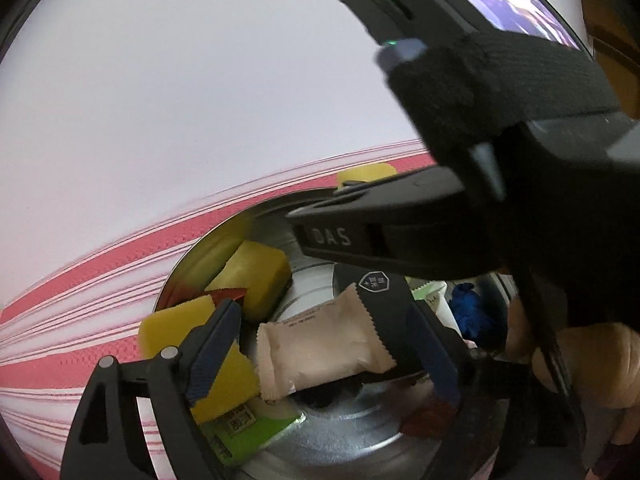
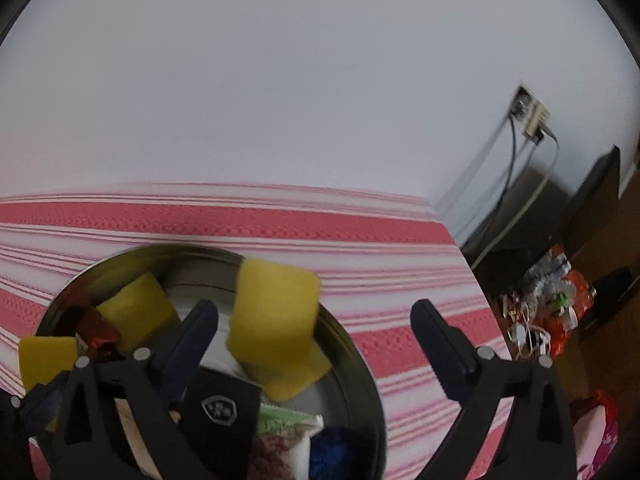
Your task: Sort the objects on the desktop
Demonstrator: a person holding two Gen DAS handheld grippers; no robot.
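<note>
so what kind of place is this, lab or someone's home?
Probably a home room, not a lab: a table under a pink striped cloth, a wall socket with trailing cables, and loose packets and clutter on a wooden floor.

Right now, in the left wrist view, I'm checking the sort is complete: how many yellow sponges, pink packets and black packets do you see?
Yellow sponges: 3, the nearest one partly hidden
Pink packets: 1
Black packets: 1
Total: 5
</note>
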